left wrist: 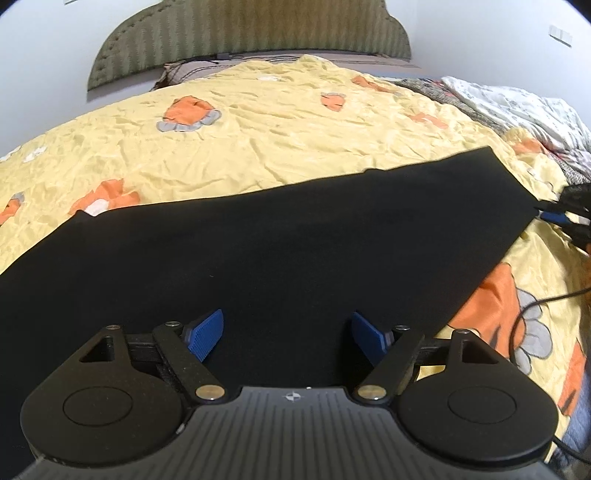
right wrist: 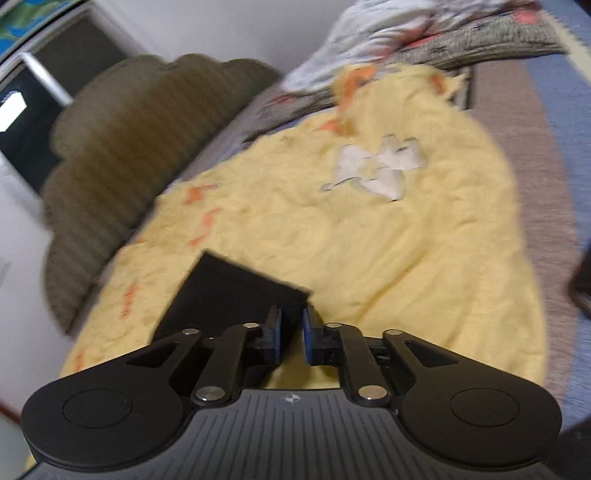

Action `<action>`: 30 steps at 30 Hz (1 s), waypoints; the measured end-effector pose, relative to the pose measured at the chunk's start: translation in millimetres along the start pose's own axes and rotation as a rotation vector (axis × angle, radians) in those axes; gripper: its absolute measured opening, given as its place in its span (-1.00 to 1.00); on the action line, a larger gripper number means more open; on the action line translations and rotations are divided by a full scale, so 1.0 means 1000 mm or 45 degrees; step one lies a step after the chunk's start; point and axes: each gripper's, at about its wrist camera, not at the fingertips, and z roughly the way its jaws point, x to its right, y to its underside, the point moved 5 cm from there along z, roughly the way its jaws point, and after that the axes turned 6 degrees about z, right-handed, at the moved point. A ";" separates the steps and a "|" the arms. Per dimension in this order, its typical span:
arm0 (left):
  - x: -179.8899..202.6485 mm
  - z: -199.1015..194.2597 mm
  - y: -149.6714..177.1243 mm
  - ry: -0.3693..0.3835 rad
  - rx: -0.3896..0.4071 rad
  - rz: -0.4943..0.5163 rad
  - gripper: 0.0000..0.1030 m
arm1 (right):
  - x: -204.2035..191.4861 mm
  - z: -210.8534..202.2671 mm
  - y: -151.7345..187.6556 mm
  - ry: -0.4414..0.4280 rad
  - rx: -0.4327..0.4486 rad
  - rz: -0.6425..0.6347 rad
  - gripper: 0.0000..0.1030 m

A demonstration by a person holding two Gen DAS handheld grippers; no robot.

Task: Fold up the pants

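1. Fingers (left wrist: 207, 334) of the left gripper (left wrist: 287, 334) are spread wide apart, with nothing between them. Their blue pads hang over the black pants (left wrist: 258, 251).
2. Fingers (right wrist: 275, 334) of the right gripper (right wrist: 292, 334) are close together, with only a thin gap showing. I cannot tell if they pinch the cloth. A corner of the pants (right wrist: 229, 295) sits right at their tips.
3. The pants lie flat on the bed, on top of a yellow blanket (left wrist: 240, 147). They make one long black strip that runs from the left side up to the right.
4. The far right end of the strip comes to a point. The right gripper (left wrist: 569, 216) shows there in the left camera, right beside that end.
5. The yellow blanket (right wrist: 369, 240) is wrinkly and has orange and grey shapes on it.
6. A green padded headboard (left wrist: 243, 33) stands at the far end of the bed, against a white wall.
7. A white and grey heap of bedding (left wrist: 517, 107) lies at the right edge of the bed.
8. A thin black cable (left wrist: 532, 306) loops over the blanket near the right side.
9. The right camera's view is blurry.
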 end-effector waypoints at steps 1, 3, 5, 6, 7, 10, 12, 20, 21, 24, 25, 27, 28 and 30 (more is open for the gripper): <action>-0.002 0.000 -0.001 -0.008 0.005 -0.007 0.54 | 0.000 -0.006 -0.003 0.035 0.060 0.008 -0.74; -0.004 0.000 -0.002 -0.034 0.010 -0.015 0.54 | -0.016 -0.024 -0.006 0.071 0.215 -0.085 -0.68; -0.006 0.000 -0.004 -0.040 0.006 -0.020 0.54 | -0.057 -0.029 0.004 -0.091 0.193 -0.390 -0.68; -0.007 0.000 -0.006 -0.035 0.008 -0.017 0.54 | -0.083 -0.023 0.018 -0.155 0.076 -0.592 -0.62; -0.008 0.000 -0.009 -0.036 0.011 -0.010 0.54 | -0.106 -0.014 0.039 -0.221 -0.092 -0.799 -0.47; -0.018 0.004 -0.019 -0.090 0.011 -0.001 0.56 | -0.153 0.004 0.105 -0.427 -0.452 -1.126 -0.46; -0.028 0.010 -0.024 -0.111 -0.003 -0.020 0.58 | -0.171 0.017 0.137 -0.443 -0.545 -1.312 -0.47; -0.076 0.067 -0.054 -0.212 -0.097 -0.139 0.96 | -0.212 0.085 0.142 -0.348 -0.453 -1.380 -0.34; -0.080 0.068 -0.056 -0.233 -0.093 -0.146 0.94 | -0.212 0.093 0.137 -0.323 -0.461 -1.337 -0.30; -0.085 0.057 -0.058 -0.245 -0.079 -0.177 0.86 | -0.210 0.081 0.123 -0.280 -0.356 -1.271 -0.27; -0.085 0.053 -0.056 -0.236 -0.069 -0.176 0.87 | -0.208 0.068 0.121 -0.324 -0.347 -1.270 -0.27; -0.084 0.047 -0.053 -0.224 -0.059 -0.171 0.88 | -0.204 0.045 0.129 -0.423 -0.405 -1.301 -0.27; -0.082 0.047 -0.053 -0.221 -0.057 -0.158 0.89 | -0.201 0.037 0.136 -0.461 -0.445 -1.333 -0.27; -0.077 0.056 -0.054 -0.250 -0.072 -0.108 0.91 | -0.194 0.034 0.153 -0.449 -0.501 -1.428 -0.25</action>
